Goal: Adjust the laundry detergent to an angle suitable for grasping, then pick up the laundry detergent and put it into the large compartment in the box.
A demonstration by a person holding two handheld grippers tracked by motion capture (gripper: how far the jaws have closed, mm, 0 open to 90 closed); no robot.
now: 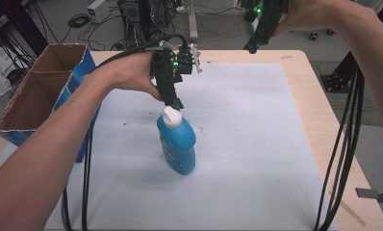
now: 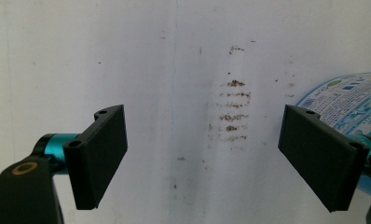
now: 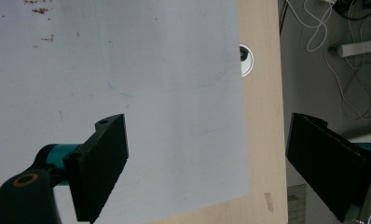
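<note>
White mat [image 1: 257, 144] on wooden table [image 1: 319, 120]; blue bottle [image 1: 178, 144] stood upright near mat centre.
Cardboard box [image 1: 31, 96] is seen at the table's left edge. Left gripper [image 1: 176, 104] is held just above the bottle's white cap [image 1: 172, 116], jaws spread wide, nothing gripped; in the left gripper view the bottle's label [image 2: 346, 100] is seen beside one jaw. Right gripper [image 1: 253, 48] is raised over the far edge, jaws wide apart, nothing held.

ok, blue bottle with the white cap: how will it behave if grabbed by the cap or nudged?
The blue bottle stands upright, taller than its base: a high nudge could tip it. Its body looks like smooth, glossy plastic, probably slippery. The white cap is narrow, so the open left gripper above it should fit.
</note>
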